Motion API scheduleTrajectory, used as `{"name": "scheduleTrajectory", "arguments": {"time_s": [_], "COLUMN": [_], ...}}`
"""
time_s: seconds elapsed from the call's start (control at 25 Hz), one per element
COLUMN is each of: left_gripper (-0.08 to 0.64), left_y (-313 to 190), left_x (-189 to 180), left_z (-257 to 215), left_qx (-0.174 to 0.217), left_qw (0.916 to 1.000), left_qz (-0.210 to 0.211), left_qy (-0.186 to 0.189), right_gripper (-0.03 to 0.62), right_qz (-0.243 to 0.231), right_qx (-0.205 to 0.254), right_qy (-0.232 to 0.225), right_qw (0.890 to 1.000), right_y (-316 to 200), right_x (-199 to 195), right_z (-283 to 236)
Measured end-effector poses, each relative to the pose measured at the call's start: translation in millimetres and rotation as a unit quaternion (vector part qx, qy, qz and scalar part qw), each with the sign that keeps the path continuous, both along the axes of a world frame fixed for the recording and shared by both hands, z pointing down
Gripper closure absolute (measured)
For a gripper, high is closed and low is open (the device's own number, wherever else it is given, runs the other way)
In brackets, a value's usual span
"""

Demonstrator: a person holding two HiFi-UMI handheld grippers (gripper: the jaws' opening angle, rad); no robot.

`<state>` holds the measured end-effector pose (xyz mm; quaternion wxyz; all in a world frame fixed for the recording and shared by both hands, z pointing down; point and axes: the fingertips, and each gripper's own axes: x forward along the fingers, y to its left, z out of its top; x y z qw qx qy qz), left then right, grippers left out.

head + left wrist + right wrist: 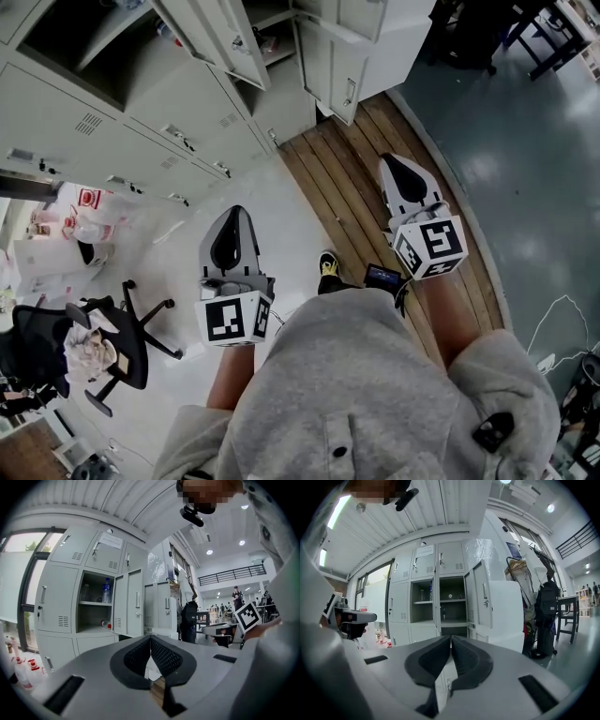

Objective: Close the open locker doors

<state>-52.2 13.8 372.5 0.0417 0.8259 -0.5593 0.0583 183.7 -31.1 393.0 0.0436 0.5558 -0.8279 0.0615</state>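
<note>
The left claw and the right claw are both clenched with nothing between them. They hover well apart above the floor, pointing at the far lockers, whose doors hang open.

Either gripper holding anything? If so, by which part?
Nothing is held. The left gripper and right gripper both have their jaws together and empty, away from the open locker doors.
</note>
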Motion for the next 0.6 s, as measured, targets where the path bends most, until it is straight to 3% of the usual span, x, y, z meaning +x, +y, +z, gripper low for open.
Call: {"name": "scheduleTrajectory", "arguments": {"time_s": [0.6], "left_gripper": [0.549], "left_y": [-17], "left_x": [7], "left_z": [1], "left_qx": [0.000], "left_qw": [0.9996], "left_qz": [-0.018], "left_qy": [-0.020], "right_gripper": [0.557], "right_qz": [-0.002], "right_qx": [0.017], "right_qy": [0.031], "right_qw": [0.999], "right_y": [-58], "right_x": [34], "right_z": [9]}}
